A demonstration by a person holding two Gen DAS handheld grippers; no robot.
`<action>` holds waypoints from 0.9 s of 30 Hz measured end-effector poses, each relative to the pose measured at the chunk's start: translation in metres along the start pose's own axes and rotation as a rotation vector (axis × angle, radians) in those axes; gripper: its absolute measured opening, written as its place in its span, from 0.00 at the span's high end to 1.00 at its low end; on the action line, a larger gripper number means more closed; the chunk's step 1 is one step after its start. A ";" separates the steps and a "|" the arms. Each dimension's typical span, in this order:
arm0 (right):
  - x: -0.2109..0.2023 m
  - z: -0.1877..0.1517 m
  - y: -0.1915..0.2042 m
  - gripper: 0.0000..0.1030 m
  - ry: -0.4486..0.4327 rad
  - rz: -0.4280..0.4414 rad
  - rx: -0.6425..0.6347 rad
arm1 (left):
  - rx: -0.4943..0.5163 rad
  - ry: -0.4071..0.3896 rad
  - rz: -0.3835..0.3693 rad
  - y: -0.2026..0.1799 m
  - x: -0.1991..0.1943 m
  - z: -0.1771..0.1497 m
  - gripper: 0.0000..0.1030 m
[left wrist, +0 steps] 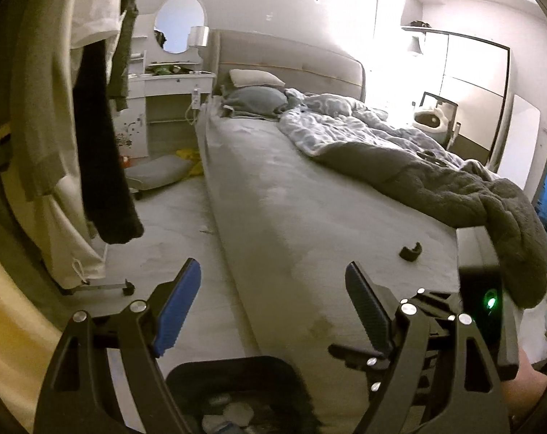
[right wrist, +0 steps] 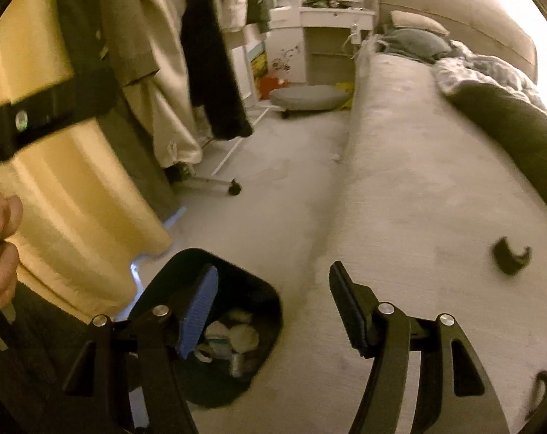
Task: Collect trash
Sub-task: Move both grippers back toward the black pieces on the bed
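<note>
Left gripper (left wrist: 273, 307): jaws released and wide apart, nothing between them; it hangs over the near corner of the bed (left wrist: 309, 217).
Right gripper (right wrist: 273, 307): jaws released, wide, holding nothing; its blue pad (right wrist: 197, 311) sits over the bin (right wrist: 223, 329), its black pad over the mattress edge.
Trash: white crumpled bits (right wrist: 237, 332) lie inside the bin, on the floor against the bed's near side.
Black piece (right wrist: 510, 255): a small curved object alone on the bare mattress, well apart from both grippers; what it is cannot be told.
Left view only: headboard, mirror (left wrist: 179, 23), bright window wall, a green light on the other gripper's body at right.
Right view only: the bin's full opening, a hand (right wrist: 0, 249) at the left edge, the yellow curtain (right wrist: 74, 195).
Both views: hanging clothes (left wrist: 92, 126), a rack on wheels, a grey cushion (left wrist: 157, 171) on the floor by the desk.
Hidden or cut off: in the left view the bin (left wrist: 237, 372) is cropped by the bottom edge; the window side is washed out; the right view is blurred.
Blanket (left wrist: 454, 181): dark, heaped on the far half, spilling over the foot end.
Open room: bare mattress ahead of both grippers; a floor aisle runs between bed and rack.
</note>
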State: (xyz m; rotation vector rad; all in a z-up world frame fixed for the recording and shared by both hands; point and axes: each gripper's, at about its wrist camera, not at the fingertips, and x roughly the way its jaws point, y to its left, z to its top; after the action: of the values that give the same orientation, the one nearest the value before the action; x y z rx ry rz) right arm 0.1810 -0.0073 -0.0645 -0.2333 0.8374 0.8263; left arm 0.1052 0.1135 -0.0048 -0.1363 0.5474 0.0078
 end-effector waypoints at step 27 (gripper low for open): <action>-0.096 -0.051 -0.144 0.37 -0.134 -0.268 0.239 | 0.102 0.097 -0.149 -0.089 0.066 0.002 0.18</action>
State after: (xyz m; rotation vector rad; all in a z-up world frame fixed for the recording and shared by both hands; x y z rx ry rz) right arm 0.2201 -0.1827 -0.0454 -0.0753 0.7512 0.4802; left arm 0.1665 0.0238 -0.0263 -0.0775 0.6322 -0.1720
